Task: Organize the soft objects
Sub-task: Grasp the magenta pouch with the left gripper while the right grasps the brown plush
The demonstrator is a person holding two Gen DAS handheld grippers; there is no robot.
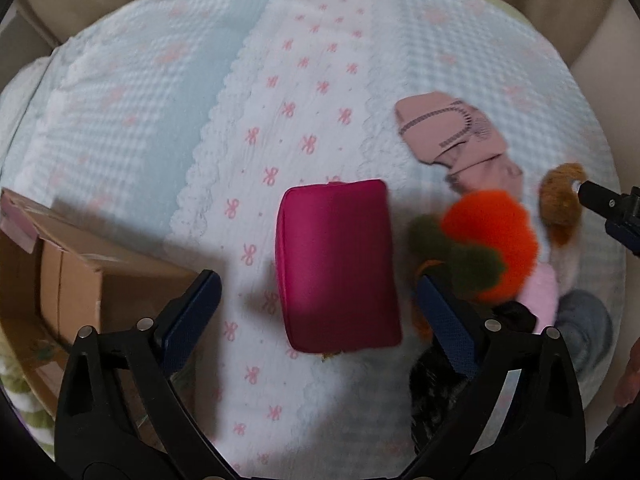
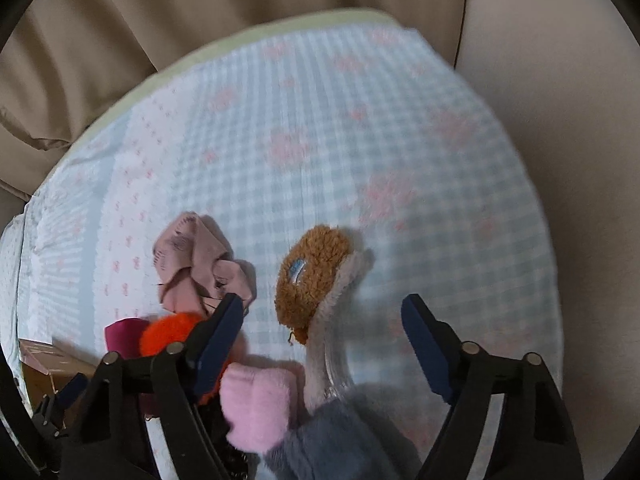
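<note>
My left gripper [image 1: 316, 292] is open, its jaws on either side of a magenta pouch [image 1: 338, 264] that lies on the bed. To its right lie an orange and green plush [image 1: 486, 240], a folded pink cloth [image 1: 448, 128] and a brown plush [image 1: 560, 196]. My right gripper [image 2: 322, 320] is open above the brown plush [image 2: 312, 276], a grey plush [image 2: 340, 432] and a pink plush [image 2: 258, 408]. The pink cloth [image 2: 196, 264] and orange plush [image 2: 168, 330] lie to its left. The right gripper's tip shows in the left wrist view [image 1: 612, 208].
An open cardboard box [image 1: 76, 280] stands at the left on the bed; it also shows in the right wrist view [image 2: 52, 368]. The bed cover [image 1: 160, 100] is blue checked with a white band of pink bows. Beige curtains [image 2: 180, 20] hang behind the bed.
</note>
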